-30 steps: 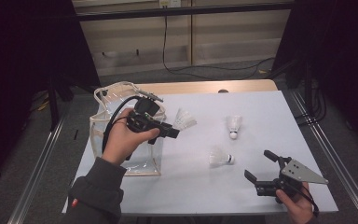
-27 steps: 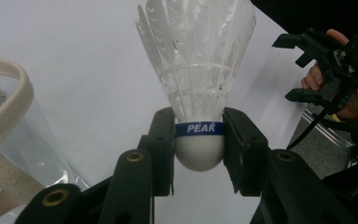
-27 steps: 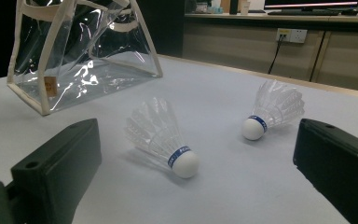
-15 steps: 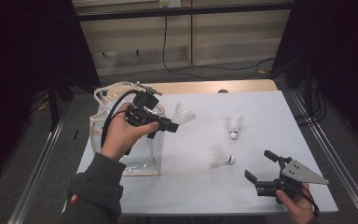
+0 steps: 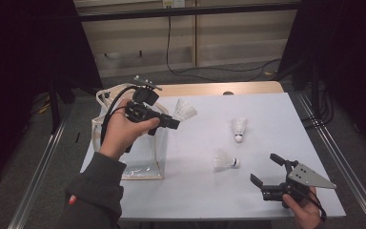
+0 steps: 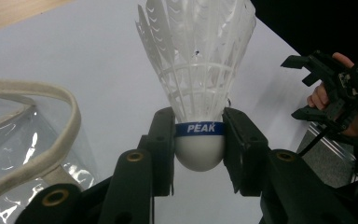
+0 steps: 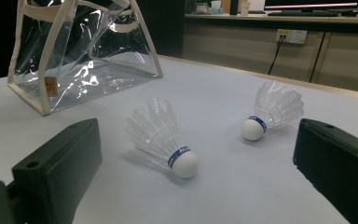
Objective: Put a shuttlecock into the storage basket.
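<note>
A white feathered shuttlecock with a blue band (image 6: pixel 199 93) is clamped by its rounded cork base between the jaws of the left gripper (image 5: pixel 174 123), held above the table beside the open top of a clear plastic tote bag with cream trim (image 5: pixel 143 157). Three shuttlecocks are counted: the held one and two lying on the white table (image 5: pixel 267 119), one nearer (image 7: pixel 161 137) and one farther (image 7: pixel 275 109) beyond the wide-open, empty right gripper (image 5: pixel 266 172).

place: lab recording bay
signs: black curtains (image 5: pixel 24 71) at both sides, metal frame rails (image 5: pixel 38 171), wall socket (image 7: pixel 291 36) upper right
</note>
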`<state>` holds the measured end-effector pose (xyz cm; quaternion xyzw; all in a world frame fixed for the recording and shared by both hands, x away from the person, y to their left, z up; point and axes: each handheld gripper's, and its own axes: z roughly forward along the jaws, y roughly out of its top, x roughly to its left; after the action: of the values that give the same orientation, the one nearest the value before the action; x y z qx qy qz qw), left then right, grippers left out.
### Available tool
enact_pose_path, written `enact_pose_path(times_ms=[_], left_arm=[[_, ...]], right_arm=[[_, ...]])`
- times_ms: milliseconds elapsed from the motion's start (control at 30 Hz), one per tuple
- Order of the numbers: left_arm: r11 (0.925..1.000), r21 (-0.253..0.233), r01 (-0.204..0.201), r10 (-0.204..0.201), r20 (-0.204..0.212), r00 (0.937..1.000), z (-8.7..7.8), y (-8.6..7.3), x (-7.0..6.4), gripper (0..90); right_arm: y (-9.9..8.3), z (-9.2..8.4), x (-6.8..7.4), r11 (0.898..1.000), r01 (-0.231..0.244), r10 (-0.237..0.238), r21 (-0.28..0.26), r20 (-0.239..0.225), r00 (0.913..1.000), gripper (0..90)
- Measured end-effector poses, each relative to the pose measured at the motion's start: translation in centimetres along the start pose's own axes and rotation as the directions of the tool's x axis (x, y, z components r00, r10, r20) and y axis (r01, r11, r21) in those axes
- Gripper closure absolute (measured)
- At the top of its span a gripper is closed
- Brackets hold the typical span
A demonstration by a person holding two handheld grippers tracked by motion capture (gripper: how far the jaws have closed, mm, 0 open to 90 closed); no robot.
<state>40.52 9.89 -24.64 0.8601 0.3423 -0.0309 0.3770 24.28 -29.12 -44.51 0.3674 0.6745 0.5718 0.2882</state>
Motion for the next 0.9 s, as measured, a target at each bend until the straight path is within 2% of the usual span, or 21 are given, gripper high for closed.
enact_pose_path(times_ms=[233, 333, 467, 567, 900], left_arm=[[1.0000, -0.004, 0.000, 0.000, -0.007, 1.0000, -0.4, 0.3, 0.5, 65.8], [0.9998, -0.009, 0.018, -0.018, -0.011, 0.9998, -0.4, 0.4, 0.6, 65.7], [0.9999, 0.005, 0.009, -0.009, -0.021, 0.9997, -0.6, 0.5, 1.0, 65.7], [0.9996, -0.007, 0.028, -0.028, -0.025, 0.9993, -0.6, 0.6, 1.0, 65.8], [0.9998, 0.001, 0.018, -0.018, -0.038, 0.9991, -1.3, 0.9, 1.4, 65.8]], right_arm=[[0.0, 0.0, 0.1, 1.000, -0.001, 0.001, 0.002, 0.001, 1.0000, 1.1], [0.0, 0.0, 0.1, 1.000, 0.002, -0.002, 0.002, 0.001, 1.0000, 1.1], [0.0, 0.0, 0.1, 1.000, -0.001, 0.001, 0.000, 0.000, 1.0000, 1.1], [0.0, 0.0, 0.1, 1.000, 0.002, -0.002, 0.002, -0.001, 1.0000, 1.1], [0.0, 0.0, 0.1, 1.000, 0.001, -0.001, -0.001, 0.002, 1.0000, 1.1]])
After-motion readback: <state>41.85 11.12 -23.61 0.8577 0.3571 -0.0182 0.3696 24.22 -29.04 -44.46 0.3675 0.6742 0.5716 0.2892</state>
